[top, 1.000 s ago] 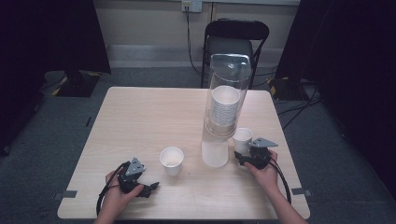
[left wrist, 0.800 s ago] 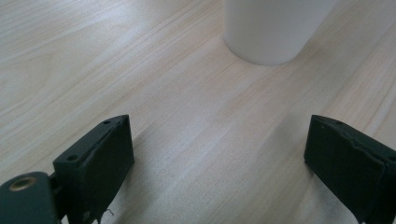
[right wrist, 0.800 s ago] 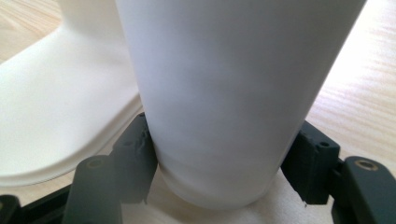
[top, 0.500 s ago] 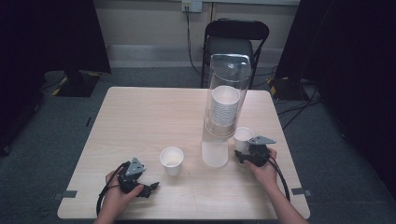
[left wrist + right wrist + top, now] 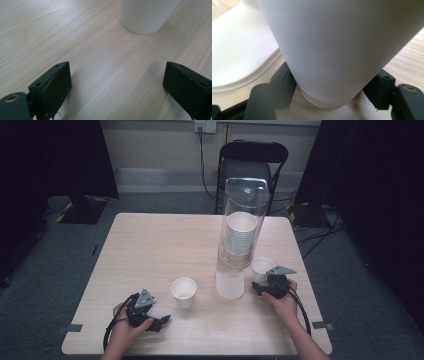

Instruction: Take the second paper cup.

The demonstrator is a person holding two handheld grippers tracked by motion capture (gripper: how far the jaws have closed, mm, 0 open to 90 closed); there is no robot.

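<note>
Right hand-held gripper (image 5: pixel 261 289) clamps cup (image 5: pixel 262 269) beside dispenser base (image 5: pixel 230 285).

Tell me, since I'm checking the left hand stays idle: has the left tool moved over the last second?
No. The left tool sits at the same spot by the table's near edge, equally far left of the standing cup.

Table (image 5: pixel 165 245): pale wood-grain top, smooth, faint satin sheen, fine streaks plain in left gripper view; cup dispenser (image 5: pixel 241 227): clear glossy plastic tube, matt white plastic base; stacked cups inside (image 5: pixel 240 232): white paper, matt; cup in right gripper (image 5: pixel 337 47): white paper, matt, smooth wall; lone cup (image 5: pixel 184 291): same white paper; jaw pads: black plastic, matt, slightly rough edges; chair (image 5: pixel 252 167): dark, dull finish; floor (image 5: pixel 45 270): grey carpet, coarse.
</note>
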